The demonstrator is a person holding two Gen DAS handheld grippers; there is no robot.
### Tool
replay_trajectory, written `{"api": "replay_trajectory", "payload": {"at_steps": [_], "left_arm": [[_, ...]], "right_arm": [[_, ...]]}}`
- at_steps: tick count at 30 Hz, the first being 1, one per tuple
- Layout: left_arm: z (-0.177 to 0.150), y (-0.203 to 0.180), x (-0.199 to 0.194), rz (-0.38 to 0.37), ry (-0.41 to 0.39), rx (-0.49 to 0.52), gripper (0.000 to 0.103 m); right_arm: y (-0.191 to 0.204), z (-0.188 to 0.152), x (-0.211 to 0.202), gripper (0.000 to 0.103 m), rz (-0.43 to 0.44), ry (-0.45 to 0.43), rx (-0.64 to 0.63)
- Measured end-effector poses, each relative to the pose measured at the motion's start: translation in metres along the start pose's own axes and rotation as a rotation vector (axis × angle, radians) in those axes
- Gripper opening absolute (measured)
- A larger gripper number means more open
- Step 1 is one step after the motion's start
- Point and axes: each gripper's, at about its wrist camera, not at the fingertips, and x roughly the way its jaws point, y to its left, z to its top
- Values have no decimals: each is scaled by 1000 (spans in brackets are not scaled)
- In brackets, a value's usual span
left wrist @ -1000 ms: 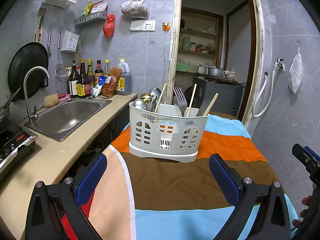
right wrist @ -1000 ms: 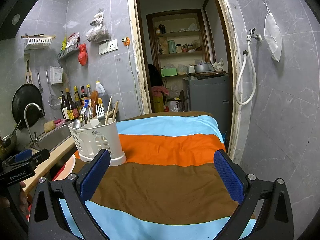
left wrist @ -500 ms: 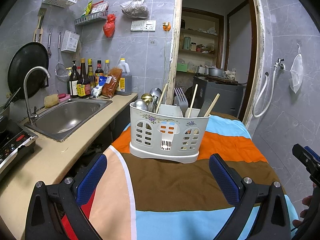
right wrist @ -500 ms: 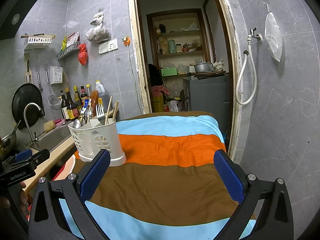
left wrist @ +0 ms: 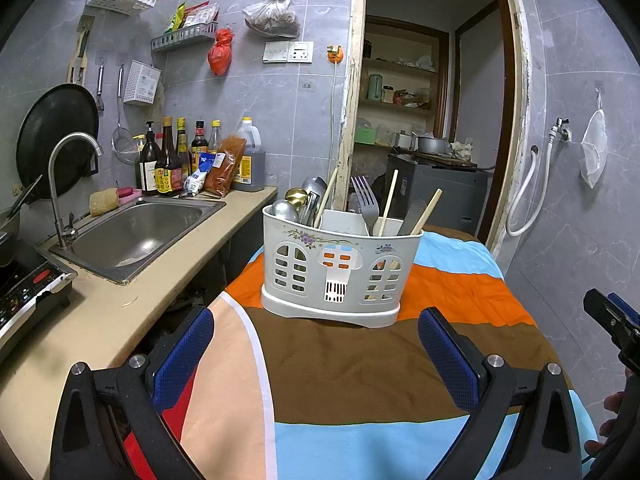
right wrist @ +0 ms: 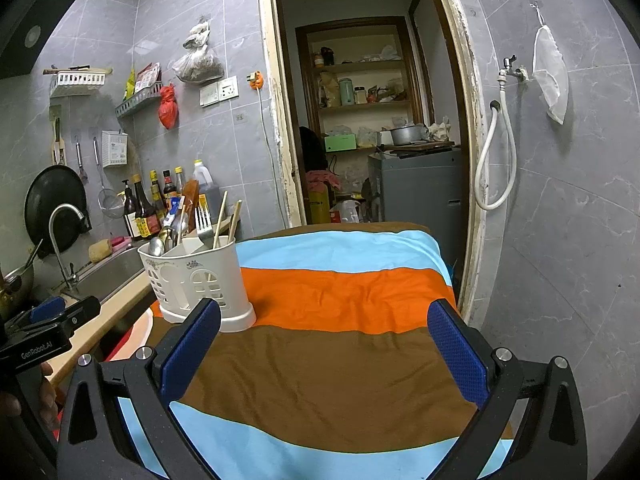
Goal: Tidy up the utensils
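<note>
Both the left tongs (left wrist: pixel 316 344) and right tongs (right wrist: pixel 324 336) gape wide, empty. The white plastic utensil caddy (left wrist: pixel 336 264) stands at twelve o'clock on the striped cloth-covered desk (left wrist: pixel 340 364), holding a steel fork (left wrist: pixel 365 202).

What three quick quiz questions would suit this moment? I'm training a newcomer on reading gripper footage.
1. True or false: the left claw is shut on the fork.
2. Which stripe of the tablecloth does the utensil holder mainly stand on: A blue, B orange, C peach?
3. Fill in: the wooden chopsticks stand ___ the holder.

Key: 1 false, both claws, left and right, are open and empty; 2 B; 3 inside.
</note>
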Motion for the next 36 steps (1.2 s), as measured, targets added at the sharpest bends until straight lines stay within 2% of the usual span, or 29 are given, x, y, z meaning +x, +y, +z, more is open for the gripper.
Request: {"api": "replay_trajectory", "payload": {"at_steps": [36], "left_arm": [[0, -1, 0, 2, 2, -1, 103]], "right_arm": [[0, 1, 0, 102, 1, 4, 0]]}}
